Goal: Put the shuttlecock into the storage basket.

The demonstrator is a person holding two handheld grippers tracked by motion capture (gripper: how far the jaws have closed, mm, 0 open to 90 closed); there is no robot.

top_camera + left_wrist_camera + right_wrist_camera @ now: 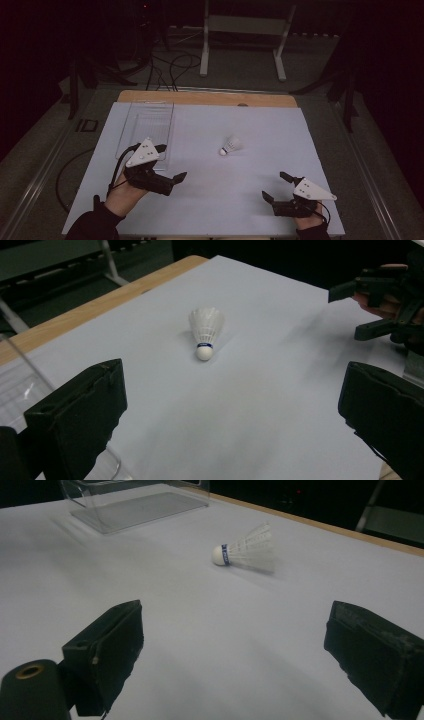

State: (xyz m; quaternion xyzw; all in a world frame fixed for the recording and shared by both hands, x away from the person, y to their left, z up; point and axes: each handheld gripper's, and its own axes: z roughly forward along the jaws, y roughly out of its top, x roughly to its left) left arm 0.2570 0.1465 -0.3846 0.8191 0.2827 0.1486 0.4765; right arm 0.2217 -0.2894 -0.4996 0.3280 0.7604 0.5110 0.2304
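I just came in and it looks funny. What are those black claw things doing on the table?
A person holds a gripper in each hand over a table covered in pale paper. The left gripper and the right gripper both have their jaws wide open and hold nothing. A white shuttlecock lies on its side in the middle, between them and a bit farther away, untouched. A clear plastic tray sits at the back left, with nothing visible in it.

White shuttlecock [230, 146] on its side mid-sheet, blue-banded cork toward the near-left.
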